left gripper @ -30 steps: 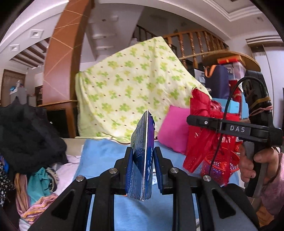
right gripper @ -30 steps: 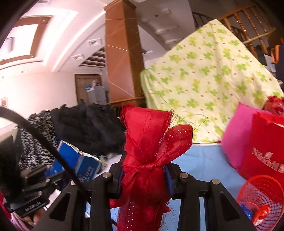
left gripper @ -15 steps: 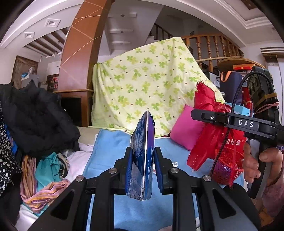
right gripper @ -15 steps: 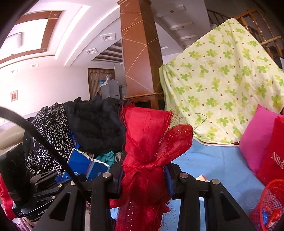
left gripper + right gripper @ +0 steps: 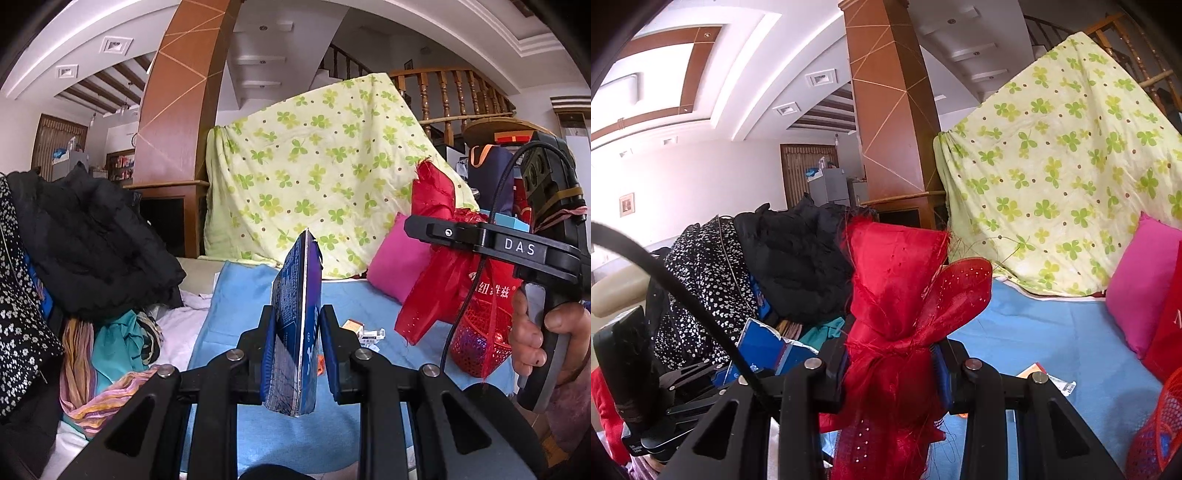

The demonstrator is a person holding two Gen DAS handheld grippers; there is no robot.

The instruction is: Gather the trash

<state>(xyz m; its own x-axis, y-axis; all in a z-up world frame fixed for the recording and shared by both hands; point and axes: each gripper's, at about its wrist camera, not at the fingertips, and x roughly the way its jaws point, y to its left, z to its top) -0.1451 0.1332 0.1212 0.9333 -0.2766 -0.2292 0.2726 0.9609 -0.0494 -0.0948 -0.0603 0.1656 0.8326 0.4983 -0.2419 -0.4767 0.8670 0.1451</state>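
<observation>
Blue carton [image 5: 293, 332] clenched in left tool [image 5: 297, 347], red fabric [image 5: 901, 332] in right tool [image 5: 892, 365]; only left view shows the hand [image 5: 543, 336]

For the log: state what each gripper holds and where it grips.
Left gripper clamps a flattened blue carton across its lower faces. Right gripper pinches red gauze fabric at its bunched middle.

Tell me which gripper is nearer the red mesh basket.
Right. The right gripper, shut on red gauze fabric, hangs just above the red mesh basket; the left gripper sits farther left.
</observation>
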